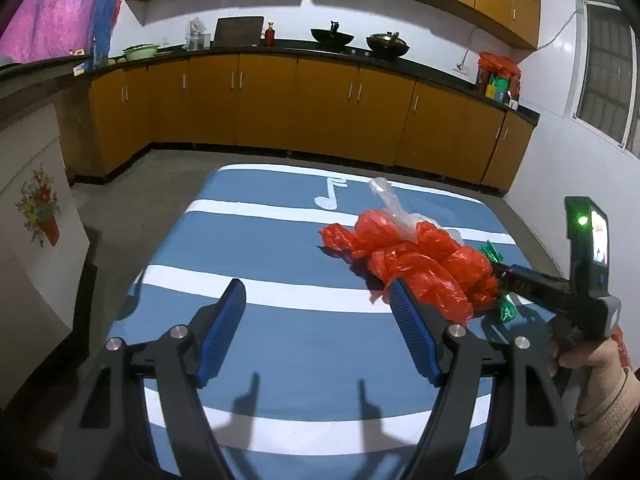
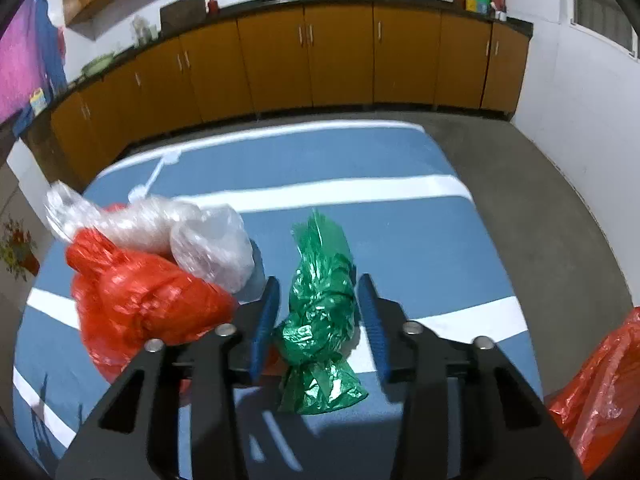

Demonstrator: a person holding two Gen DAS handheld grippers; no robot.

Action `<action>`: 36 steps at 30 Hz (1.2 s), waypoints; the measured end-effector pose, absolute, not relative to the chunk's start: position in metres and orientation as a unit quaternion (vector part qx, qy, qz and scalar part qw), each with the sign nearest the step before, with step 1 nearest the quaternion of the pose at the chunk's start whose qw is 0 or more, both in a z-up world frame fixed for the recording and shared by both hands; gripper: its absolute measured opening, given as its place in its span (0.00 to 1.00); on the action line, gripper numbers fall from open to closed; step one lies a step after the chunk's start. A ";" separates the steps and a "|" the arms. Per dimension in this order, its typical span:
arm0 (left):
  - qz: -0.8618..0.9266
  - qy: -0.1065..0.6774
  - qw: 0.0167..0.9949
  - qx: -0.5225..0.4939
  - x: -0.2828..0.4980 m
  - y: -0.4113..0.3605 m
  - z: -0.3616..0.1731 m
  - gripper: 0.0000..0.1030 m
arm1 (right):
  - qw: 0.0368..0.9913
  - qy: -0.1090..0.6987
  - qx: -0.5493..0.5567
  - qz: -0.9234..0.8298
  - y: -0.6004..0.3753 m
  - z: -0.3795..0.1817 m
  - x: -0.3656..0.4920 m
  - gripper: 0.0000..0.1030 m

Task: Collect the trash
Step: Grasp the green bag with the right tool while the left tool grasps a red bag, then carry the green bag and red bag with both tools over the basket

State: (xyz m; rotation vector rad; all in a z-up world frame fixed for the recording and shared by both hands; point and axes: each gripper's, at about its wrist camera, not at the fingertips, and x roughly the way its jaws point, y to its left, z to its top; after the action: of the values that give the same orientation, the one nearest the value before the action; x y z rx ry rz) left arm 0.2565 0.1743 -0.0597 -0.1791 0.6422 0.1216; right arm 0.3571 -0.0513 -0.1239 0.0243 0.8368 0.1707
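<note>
Between my right gripper's (image 2: pixel 318 320) blue pads lay the green plastic bag (image 2: pixel 320 320), crumpled and knotted. One pad stood on each side of it, very close, but I could not tell if they already pressed on it, so I count this gripper as not closed on the bag. The bag rested on the blue table cover (image 2: pixel 400 232) with white stripes. Just left of it was the red plastic bag (image 2: pixel 140 300), and behind that one a clear plastic bag (image 2: pixel 208 248), touching it. At the right lower edge of the right wrist view I saw another red bag (image 2: pixel 600 392), partly cut by the frame.

My left gripper (image 1: pixel 318 308) was spread wide and held nothing; only the striped cover was between its fingers. In the left wrist view the red plastic bag (image 1: pixel 420 264) lay just beyond the right finger, with the clear plastic bag (image 1: pixel 394 212) on its far side and a bit of the green plastic bag (image 1: pixel 505 309) showing behind it. A hand (image 1: pixel 580 364) held the right gripper's handle there. Behind the table ran the yellow cabinets (image 1: pixel 280 100) under a dark counter.
</note>
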 end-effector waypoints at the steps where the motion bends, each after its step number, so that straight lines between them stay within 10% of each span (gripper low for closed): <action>1: 0.057 0.316 0.943 -0.088 0.257 0.173 -0.060 0.71 | 0.908 0.411 0.011 0.083 -0.052 -0.127 0.357 0.36; 18: -0.004 0.356 0.927 -0.119 0.302 0.124 -0.078 0.66 | 0.903 0.420 0.009 0.089 -0.073 -0.133 0.340 0.26; 32: -0.012 0.414 0.904 -0.106 0.343 0.105 -0.111 0.08 | 0.904 0.417 0.030 0.088 -0.095 -0.134 0.316 0.24; 36: -0.014 0.403 0.909 -0.108 0.332 0.114 -0.109 0.05 | 0.905 0.413 0.041 0.096 -0.098 -0.130 0.307 0.24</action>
State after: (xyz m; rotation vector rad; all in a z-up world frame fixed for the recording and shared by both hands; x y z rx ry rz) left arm 0.3316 0.1140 -0.1087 -0.2231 0.8310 -0.0283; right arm 0.3068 -0.0975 -0.1301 0.0841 0.8527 0.1993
